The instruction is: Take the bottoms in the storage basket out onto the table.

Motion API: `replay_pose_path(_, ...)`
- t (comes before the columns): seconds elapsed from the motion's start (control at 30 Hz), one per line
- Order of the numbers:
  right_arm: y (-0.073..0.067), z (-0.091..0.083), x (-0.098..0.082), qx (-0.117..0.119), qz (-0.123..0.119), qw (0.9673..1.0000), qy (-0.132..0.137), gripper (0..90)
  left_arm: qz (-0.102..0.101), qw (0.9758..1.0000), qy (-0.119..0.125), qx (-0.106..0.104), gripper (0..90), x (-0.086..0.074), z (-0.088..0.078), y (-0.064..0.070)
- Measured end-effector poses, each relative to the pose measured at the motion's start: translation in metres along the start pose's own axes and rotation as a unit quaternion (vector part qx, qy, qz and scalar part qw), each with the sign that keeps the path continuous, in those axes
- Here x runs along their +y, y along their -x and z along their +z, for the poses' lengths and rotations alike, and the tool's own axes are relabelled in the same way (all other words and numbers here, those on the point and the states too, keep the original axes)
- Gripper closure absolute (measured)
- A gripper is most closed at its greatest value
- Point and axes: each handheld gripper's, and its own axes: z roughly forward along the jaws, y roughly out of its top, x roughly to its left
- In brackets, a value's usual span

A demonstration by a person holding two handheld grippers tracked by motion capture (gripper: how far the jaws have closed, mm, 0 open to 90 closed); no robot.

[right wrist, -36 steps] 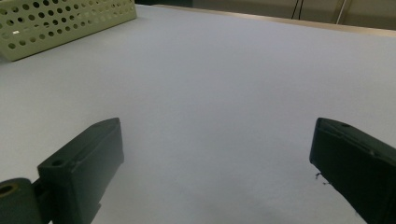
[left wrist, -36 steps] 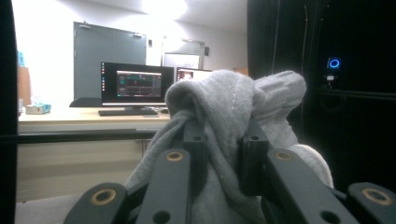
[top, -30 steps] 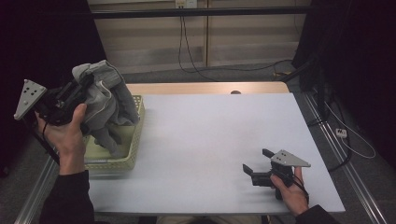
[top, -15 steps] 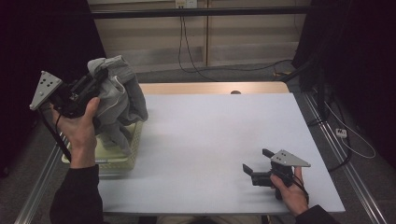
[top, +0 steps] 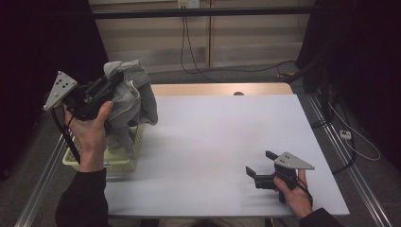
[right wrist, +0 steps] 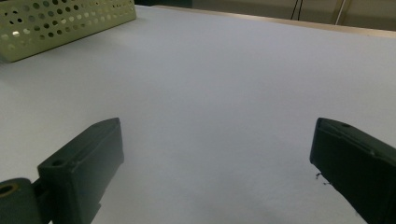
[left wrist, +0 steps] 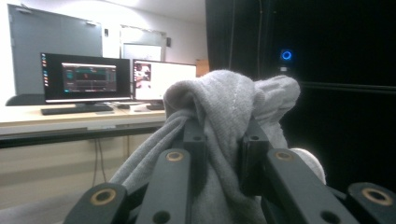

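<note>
A grey cloth [top: 128, 97], bunched and hanging in folds, is held in the air above a pale green perforated basket [top: 124, 162] at the left edge of the white counter [top: 222, 142]. The left tongs [top: 115, 79] are clamped on the top of the cloth; in the left gripper view the fabric [left wrist: 219, 112] is pinched between the two black jaws of the left tongs [left wrist: 223, 140] and bulges over them, with loose folds falling away below. The cloth's lower end drapes down to the basket's rim in the high view; whether it touches cannot be told. The left hand [top: 90, 130] grips the tool from beneath, and its grey three-cornered plate [top: 59, 89] points out past the counter's edge.

Well apart, near the counter's front right corner, the right hand [top: 295, 191] rests with the right tongs [top: 257, 168] low on the surface. Their jaws stand wide apart with nothing between them; the right gripper view shows the right tongs [right wrist: 215, 163] over bare white counter, and a corner of the basket [right wrist: 60, 21] at the far left.

Behind the cloth, the left gripper view takes in two lit monitors [left wrist: 116, 79] on a desk [left wrist: 70, 119]. Beyond the counter in the high view runs a wooden strip [top: 222, 89], with cables [top: 198, 47] hanging at the wall.
</note>
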Motion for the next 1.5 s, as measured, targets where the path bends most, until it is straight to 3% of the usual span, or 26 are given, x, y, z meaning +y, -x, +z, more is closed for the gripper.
replay_pose_path(0.63,-0.002,-0.001,0.001,0.002,0.001,1.0,0.003,2.7,0.003,0.9988,-0.022,-0.045,77.7,-0.001,0.015,0.021)
replay_pose_path(1.17,-0.001,-0.001,0.001,0.006,-0.001,1.0,0.003,2.7,-0.001,0.997,-0.051,-0.058,77.7,-0.015,0.063,0.049)
replay_pose_path(1.5,-0.001,-0.001,0.001,0.006,0.0,1.0,0.004,2.7,-0.01,0.9965,-0.057,-0.061,77.7,-0.014,0.079,0.056)
